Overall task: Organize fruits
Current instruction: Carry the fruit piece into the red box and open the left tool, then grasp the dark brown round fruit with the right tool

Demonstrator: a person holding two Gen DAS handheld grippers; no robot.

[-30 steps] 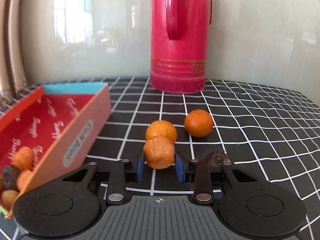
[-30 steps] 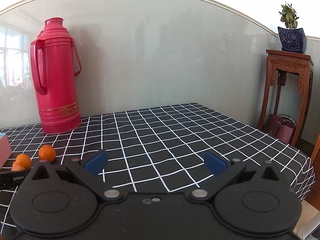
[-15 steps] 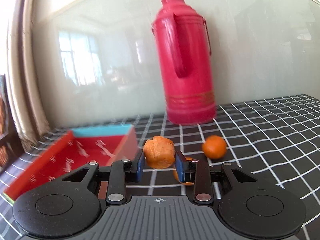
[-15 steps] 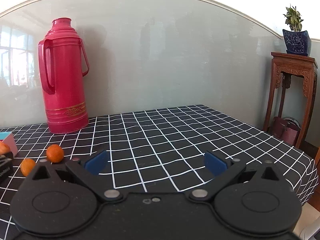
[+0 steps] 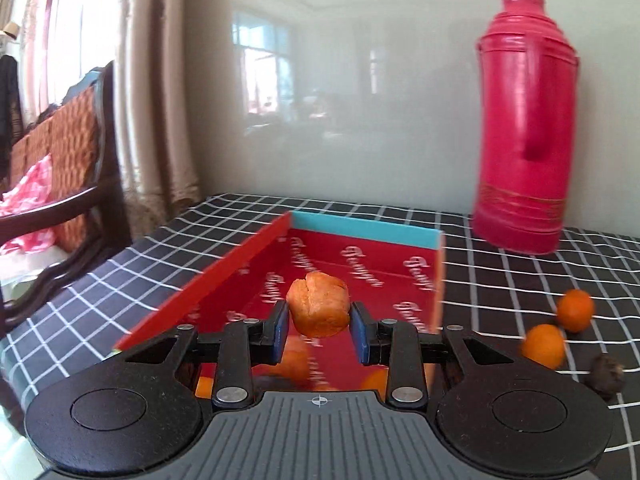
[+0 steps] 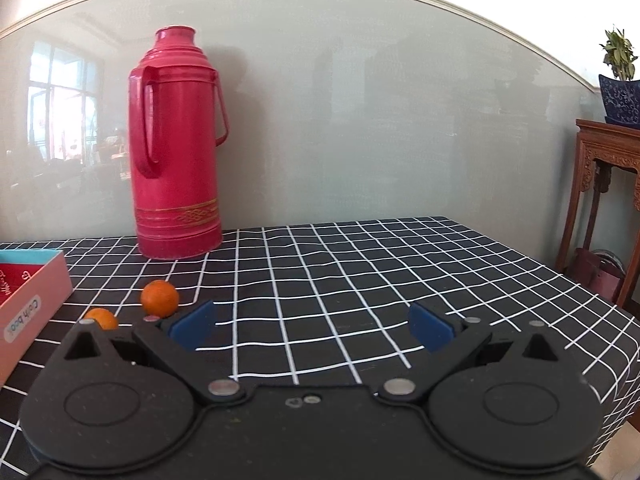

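Note:
My left gripper (image 5: 319, 330) is shut on a lumpy orange fruit (image 5: 318, 309) and holds it above the open red box (image 5: 360, 264). Several orange fruits lie in the box's near end, partly hidden by the gripper. Two round oranges (image 5: 575, 310) (image 5: 543, 345) and a small dark brown fruit (image 5: 606, 369) lie on the black checked cloth to the right of the box. In the right wrist view the two oranges (image 6: 159, 298) (image 6: 101, 318) lie to the left of my right gripper (image 6: 312, 326), which is open and empty above the cloth. The box's corner (image 6: 30, 292) shows at far left.
A tall red thermos (image 5: 524, 128) (image 6: 176, 152) stands at the back by the wall. A dark wooden chair (image 5: 68, 152) stands off the table's left edge. A carved wooden side table (image 6: 608, 184) with a potted plant stands beyond the right edge.
My left gripper has lifted the lumpy orange fruit off the cloth and swung left, so it now hangs over the red box. My right gripper turned slightly left and stays open.

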